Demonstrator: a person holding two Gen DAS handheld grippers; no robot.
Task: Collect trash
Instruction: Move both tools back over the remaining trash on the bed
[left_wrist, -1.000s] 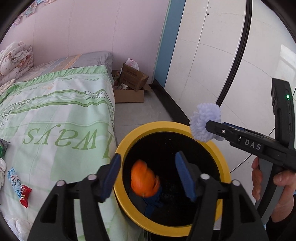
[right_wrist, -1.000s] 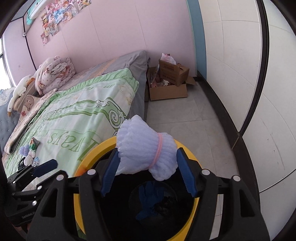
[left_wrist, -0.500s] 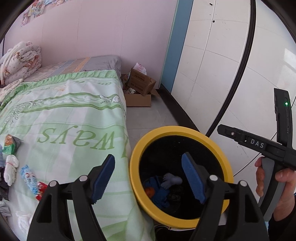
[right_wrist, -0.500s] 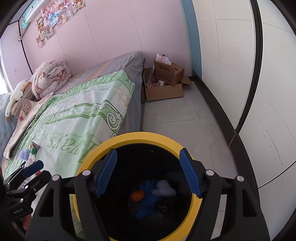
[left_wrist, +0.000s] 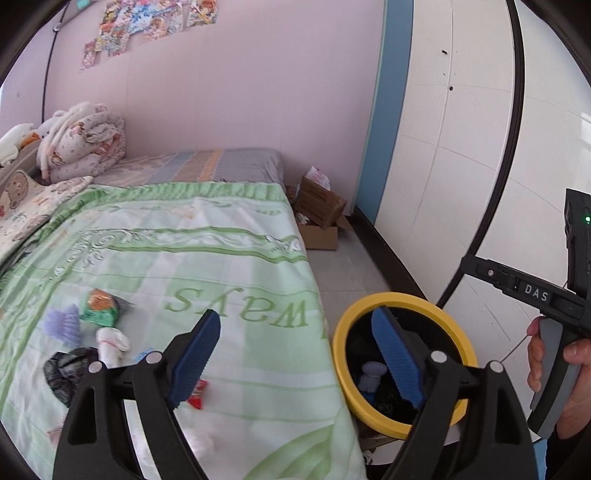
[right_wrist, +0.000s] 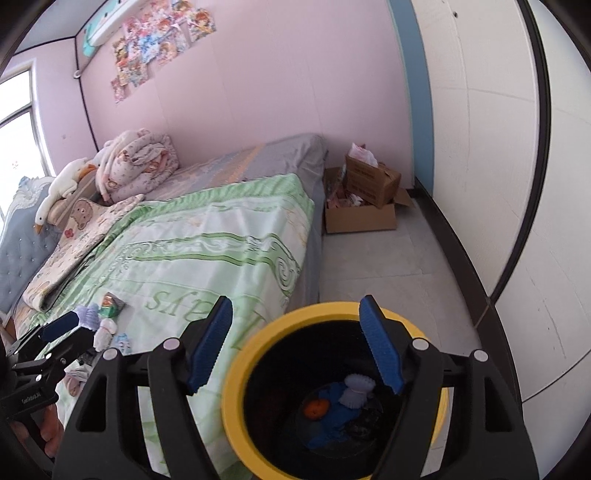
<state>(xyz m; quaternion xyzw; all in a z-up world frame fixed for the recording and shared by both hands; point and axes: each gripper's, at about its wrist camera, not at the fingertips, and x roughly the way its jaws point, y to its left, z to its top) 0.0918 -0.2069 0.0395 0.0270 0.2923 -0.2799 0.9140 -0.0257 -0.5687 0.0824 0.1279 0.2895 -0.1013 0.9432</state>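
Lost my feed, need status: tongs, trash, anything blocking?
Both tongs, left and right, just opened, empty. Foam net and orange peel in bin. More trash on bed. Nothing blocking.

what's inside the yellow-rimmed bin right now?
In the yellow-rimmed bin: an orange peel, a blue glove and a pale lavender foam net. Dark debris lies beside them; anything underneath is hidden.

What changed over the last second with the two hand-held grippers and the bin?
Both let go: the orange peel from the left hand-held gripper and the pale foam bundle from the right hand-held gripper now lie inside the yellow-rimmed bin. Both sets of jaws have just been opening and are empty; both views have pulled back, the left swinging toward the bed. The wrappers on the bed stayed put.
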